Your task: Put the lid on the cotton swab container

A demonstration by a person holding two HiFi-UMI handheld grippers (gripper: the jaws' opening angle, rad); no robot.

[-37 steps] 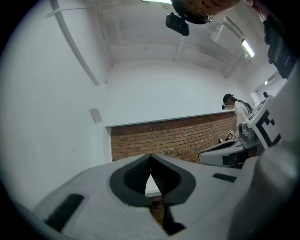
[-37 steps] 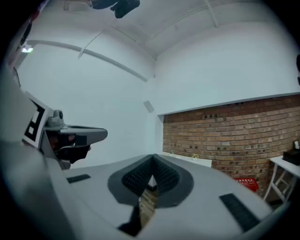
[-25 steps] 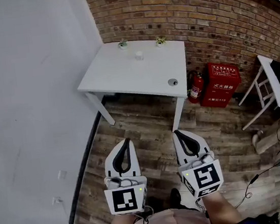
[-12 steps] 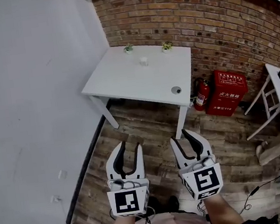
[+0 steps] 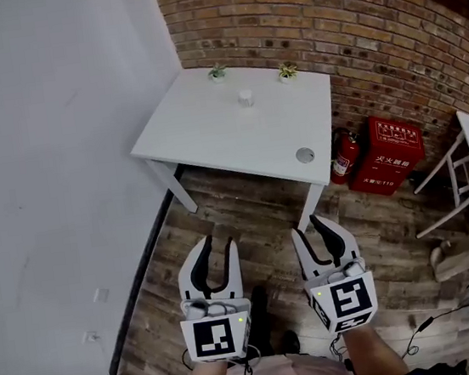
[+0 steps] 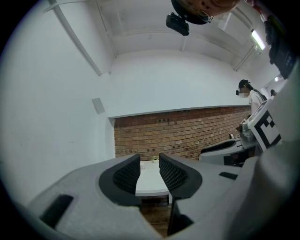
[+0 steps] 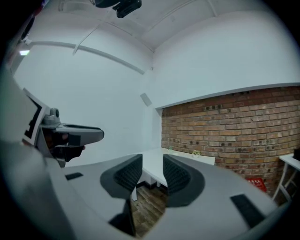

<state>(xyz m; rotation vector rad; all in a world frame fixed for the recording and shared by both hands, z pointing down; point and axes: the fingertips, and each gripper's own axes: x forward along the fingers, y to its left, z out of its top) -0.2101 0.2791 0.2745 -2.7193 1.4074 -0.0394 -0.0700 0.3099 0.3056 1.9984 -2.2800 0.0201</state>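
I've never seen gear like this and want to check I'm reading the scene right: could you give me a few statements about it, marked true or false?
1. The lid is already on the cotton swab container. False: the lid lies near the front corner of the table, apart from the container.
2. Two small potted plants stand by the brick wall. True.
3. Both grippers hold something. False: the left gripper and right gripper stand open with nothing between their jaws, which have just been opening, then closing slightly.
4. A fire extinguisher stands beside the table. True.
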